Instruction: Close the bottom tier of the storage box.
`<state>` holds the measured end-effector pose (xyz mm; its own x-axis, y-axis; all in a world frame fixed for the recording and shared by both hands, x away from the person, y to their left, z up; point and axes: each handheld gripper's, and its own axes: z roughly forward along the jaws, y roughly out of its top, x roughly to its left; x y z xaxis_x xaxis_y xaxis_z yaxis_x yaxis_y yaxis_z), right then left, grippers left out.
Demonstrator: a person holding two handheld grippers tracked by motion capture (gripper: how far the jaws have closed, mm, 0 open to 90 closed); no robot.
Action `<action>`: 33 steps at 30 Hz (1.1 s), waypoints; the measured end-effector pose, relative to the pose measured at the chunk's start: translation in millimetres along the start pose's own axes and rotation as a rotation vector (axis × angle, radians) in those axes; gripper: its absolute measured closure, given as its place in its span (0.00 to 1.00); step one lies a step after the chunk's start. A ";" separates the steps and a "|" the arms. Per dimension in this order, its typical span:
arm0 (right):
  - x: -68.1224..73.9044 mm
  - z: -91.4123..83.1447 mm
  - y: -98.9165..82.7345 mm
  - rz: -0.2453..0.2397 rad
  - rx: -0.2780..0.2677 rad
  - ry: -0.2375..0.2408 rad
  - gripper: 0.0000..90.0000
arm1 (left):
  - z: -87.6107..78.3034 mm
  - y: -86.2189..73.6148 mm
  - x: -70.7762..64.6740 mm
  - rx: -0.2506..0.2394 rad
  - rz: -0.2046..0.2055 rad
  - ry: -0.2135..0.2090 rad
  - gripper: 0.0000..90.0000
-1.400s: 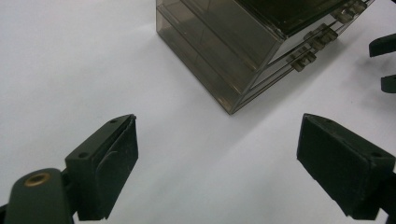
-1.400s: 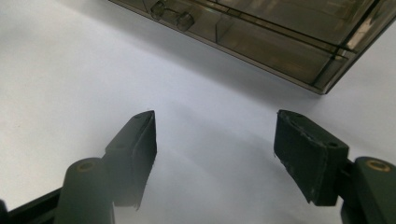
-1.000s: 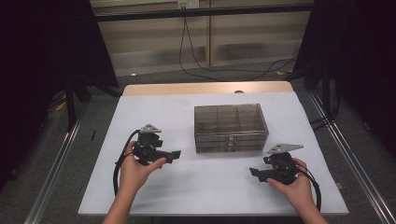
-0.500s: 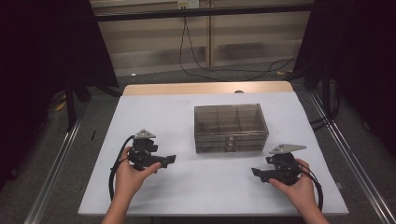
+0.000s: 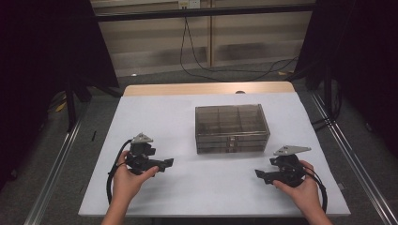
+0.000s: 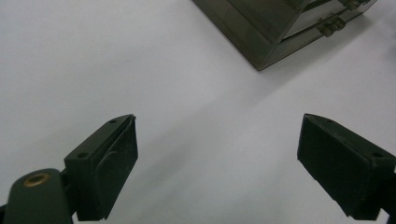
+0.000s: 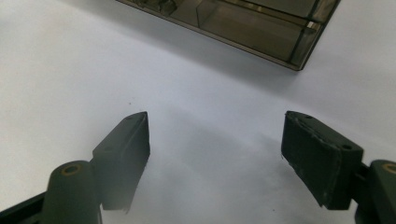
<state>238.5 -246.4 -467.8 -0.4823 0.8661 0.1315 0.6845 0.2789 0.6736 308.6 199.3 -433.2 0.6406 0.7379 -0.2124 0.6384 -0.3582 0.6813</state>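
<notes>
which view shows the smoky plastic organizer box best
The high view: the whole organizer box sits on the white table, its lid and compartment grid visible. The left gripper view catches one corner with latches; the right gripper view catches a front edge.

Even overhead light keeps the white table (image 5: pixel 187 117) bright against dark surroundings, the smoky plastic organizer box (image 5: pixel 231 127) casts soft shadows beside itself, and close views look slightly soft.

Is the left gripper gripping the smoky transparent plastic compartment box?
No, the left gripper has open jaws over bare white tabletop, apart from the box.
</notes>
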 end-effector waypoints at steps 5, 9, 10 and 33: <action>-1.7 -1.9 -1.4 0.007 -0.003 0.003 0.26 | -1.9 -3.8 1.5 -0.002 0.011 0.011 0.14; -3.5 -4.5 -1.4 0.013 -0.017 0.001 0.26 | -3.9 -5.2 4.0 -0.010 0.004 0.004 0.14; -4.3 -5.0 -1.4 0.013 -0.023 0.003 0.25 | -4.1 -5.5 4.5 -0.009 0.010 0.004 0.14; -19.2 -12.4 -7.7 0.040 -0.029 -0.015 0.22 | -3.1 -15.0 13.6 -0.024 0.002 0.009 0.11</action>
<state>235.7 -270.3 -466.5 -0.4464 0.8824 0.1484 0.6867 0.2315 0.6891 306.4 216.4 -444.0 0.6380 0.7424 -0.2043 0.6265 -0.3462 0.6983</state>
